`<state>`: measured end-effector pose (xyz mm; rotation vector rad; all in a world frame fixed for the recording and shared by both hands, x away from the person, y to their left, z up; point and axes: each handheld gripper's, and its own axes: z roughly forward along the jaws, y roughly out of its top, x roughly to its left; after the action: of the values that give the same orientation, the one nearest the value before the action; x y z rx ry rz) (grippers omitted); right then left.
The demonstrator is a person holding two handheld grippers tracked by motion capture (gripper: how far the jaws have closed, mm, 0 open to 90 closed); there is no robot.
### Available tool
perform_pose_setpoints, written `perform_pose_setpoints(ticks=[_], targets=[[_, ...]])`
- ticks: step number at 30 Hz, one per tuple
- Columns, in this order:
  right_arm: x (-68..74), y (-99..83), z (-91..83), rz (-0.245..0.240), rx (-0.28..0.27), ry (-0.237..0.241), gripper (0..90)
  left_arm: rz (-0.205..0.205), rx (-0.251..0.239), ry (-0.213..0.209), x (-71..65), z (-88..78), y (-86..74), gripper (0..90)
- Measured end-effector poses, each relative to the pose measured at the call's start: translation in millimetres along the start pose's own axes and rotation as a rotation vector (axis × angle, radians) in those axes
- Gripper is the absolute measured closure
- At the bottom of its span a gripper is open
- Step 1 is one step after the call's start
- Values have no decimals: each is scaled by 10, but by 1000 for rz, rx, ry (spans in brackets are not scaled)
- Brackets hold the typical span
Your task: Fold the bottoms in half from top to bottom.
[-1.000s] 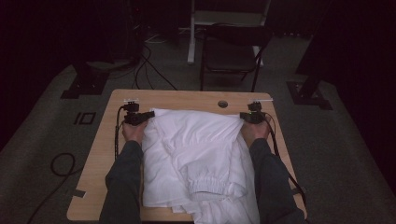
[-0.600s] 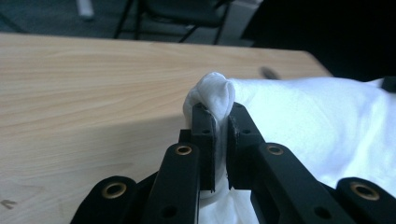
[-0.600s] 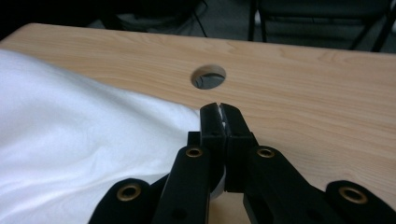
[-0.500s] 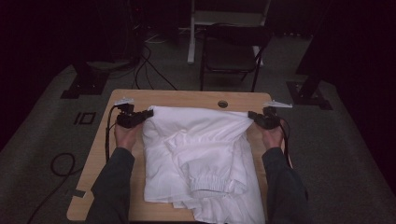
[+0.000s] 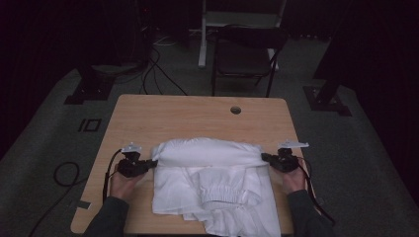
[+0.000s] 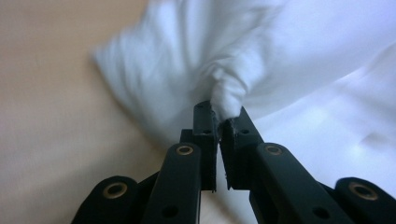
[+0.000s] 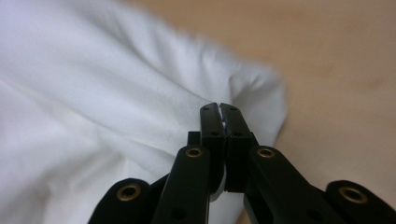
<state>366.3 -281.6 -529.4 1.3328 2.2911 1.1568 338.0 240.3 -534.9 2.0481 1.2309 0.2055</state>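
Two grippers hold one white garment (image 5: 212, 180) by its far corners, one on each side. The left gripper (image 5: 148, 163) has its jaws closed tight on a bunched twist of cloth, seen clearly in the left gripper view (image 6: 219, 123), where the fabric wells up between the tips. The right gripper (image 5: 266, 158) is likewise clamped on the opposite corner; in the right gripper view (image 7: 219, 114) only a thin sliver of white shows in the seam between the pressed jaws. The garment lies on the near half of the table (image 5: 163, 116), its folded far edge stretched level between the two grippers, and an elastic waistband gathered near its middle. Its near part reaches the table's near edge and appears to hang over it towards the right. The far half of the tabletop is bare wood apart from a round cable hole (image 5: 235, 109), leaving open room ahead of the grippers. To the left of the left gripper a strip of tabletop remains before the edge; the right gripper sits close to the right edge, with little margin. The left hand (image 5: 123, 183) and right hand (image 5: 293, 180) rest behind their grippers, sleeves entering from below. The surface is light wood with rounded corners. Beyond it the room is dark: grey carpet, a chair (image 5: 247, 57) behind the table, cables (image 5: 158, 69) on the floor and black stand bases at both sides.
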Motion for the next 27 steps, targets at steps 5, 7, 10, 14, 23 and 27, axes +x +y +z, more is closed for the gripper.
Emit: perform_pose_setpoints(ticks=[5,7,10,14,23,27], targets=[[111,-115,205,-36,73,-14,892,4,19,35,-9,115,-34,888],[126,-87,226,-45,80,-26,892,4,18,41,-17,127,-16,889],[150,-75,237,-53,83,-39,892,7,14,42,-17,117,-15,887],[134,-88,233,-45,73,-29,892,33,-84,-9,-43,-18,-25,635],[133,-91,242,-32,68,-15,890,66,-102,-47,-143,74,81,676],[165,-50,282,-51,76,-22,890,55,-74,-20,-96,215,133,847]])
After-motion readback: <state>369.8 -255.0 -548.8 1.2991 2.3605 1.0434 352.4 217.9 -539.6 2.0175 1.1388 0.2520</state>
